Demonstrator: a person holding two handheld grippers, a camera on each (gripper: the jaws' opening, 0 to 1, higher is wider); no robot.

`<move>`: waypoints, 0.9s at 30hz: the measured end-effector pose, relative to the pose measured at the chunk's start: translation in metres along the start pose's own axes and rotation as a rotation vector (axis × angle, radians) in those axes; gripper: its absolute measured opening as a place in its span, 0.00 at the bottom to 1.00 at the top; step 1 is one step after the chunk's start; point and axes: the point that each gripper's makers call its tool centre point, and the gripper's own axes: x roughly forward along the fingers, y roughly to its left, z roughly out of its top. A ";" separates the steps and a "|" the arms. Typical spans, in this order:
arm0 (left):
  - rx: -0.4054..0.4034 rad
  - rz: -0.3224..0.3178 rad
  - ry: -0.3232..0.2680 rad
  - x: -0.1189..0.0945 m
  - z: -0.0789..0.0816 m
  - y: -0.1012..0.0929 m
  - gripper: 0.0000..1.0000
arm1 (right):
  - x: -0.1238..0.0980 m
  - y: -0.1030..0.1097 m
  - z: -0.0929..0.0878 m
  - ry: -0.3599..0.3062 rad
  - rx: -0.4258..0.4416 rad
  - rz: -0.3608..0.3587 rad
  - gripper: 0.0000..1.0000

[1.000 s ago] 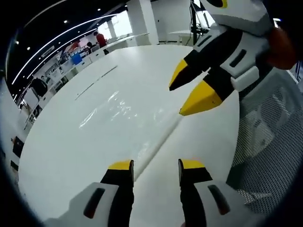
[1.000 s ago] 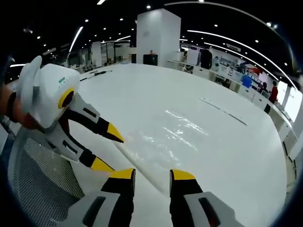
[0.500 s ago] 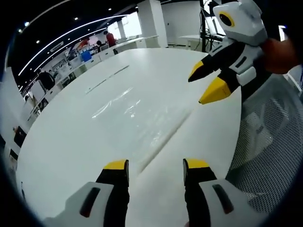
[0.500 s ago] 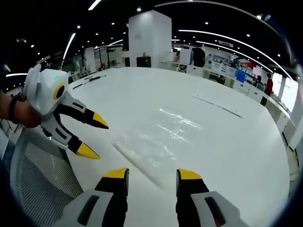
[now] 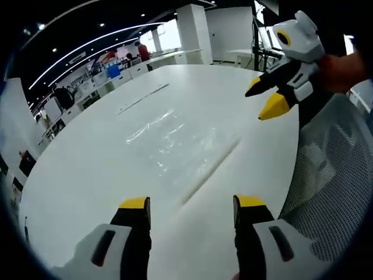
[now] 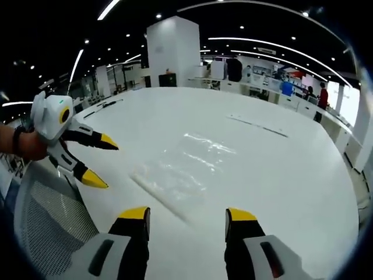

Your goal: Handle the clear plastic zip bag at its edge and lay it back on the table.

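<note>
Two yellow-tipped black-and-white grippers, left gripper (image 5: 192,204) and right gripper (image 6: 187,213), hover with jaws apart, gripping nothing. The clear plastic zip bag (image 5: 175,146) (image 6: 180,169) lies flat on the round white table (image 5: 81,169) (image 6: 291,175), just beyond both sets of tips, zip edge nearest. A grey mesh chair back (image 5: 332,175) (image 6: 46,221) stands at the table's near edge.

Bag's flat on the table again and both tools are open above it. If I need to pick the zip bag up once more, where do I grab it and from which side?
Probably take the zip bag at its thicker zip strip, the near edge facing both tools. Come in low from that near side, since the film lies flat on the table and only the ridge offers a raised lip.
</note>
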 end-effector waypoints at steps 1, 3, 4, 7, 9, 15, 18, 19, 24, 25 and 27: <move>-0.008 -0.003 0.000 0.000 -0.001 0.001 0.57 | 0.000 0.000 -0.001 0.000 0.001 0.001 0.54; -0.034 -0.008 -0.005 -0.001 -0.004 0.004 0.59 | -0.001 0.000 -0.003 0.000 0.002 0.004 0.56; -0.039 -0.009 -0.008 -0.001 -0.004 0.005 0.60 | -0.001 0.000 -0.005 0.001 0.007 0.006 0.57; -0.069 -0.014 -0.022 -0.009 -0.001 0.001 0.61 | -0.005 -0.003 -0.008 -0.003 0.028 0.003 0.59; -0.068 -0.017 -0.030 -0.011 -0.002 0.002 0.62 | -0.009 -0.004 -0.008 -0.007 0.047 -0.002 0.61; -0.082 -0.017 -0.045 -0.015 -0.002 0.004 0.65 | -0.015 -0.011 -0.008 -0.037 0.110 -0.015 0.66; -0.088 -0.015 -0.053 -0.018 -0.002 0.004 0.66 | -0.017 -0.013 -0.011 -0.037 0.124 -0.017 0.68; -0.088 -0.015 -0.053 -0.018 -0.003 0.004 0.66 | -0.018 -0.014 -0.012 -0.037 0.126 -0.017 0.68; -0.097 -0.011 -0.051 -0.020 -0.010 0.006 0.66 | -0.022 -0.013 -0.015 -0.036 0.127 -0.020 0.70; -0.099 -0.010 -0.050 -0.022 -0.011 0.005 0.66 | -0.022 -0.014 -0.015 -0.036 0.127 -0.021 0.70; -0.105 -0.009 -0.052 -0.025 -0.012 0.004 0.66 | -0.024 -0.015 -0.017 -0.037 0.134 -0.027 0.71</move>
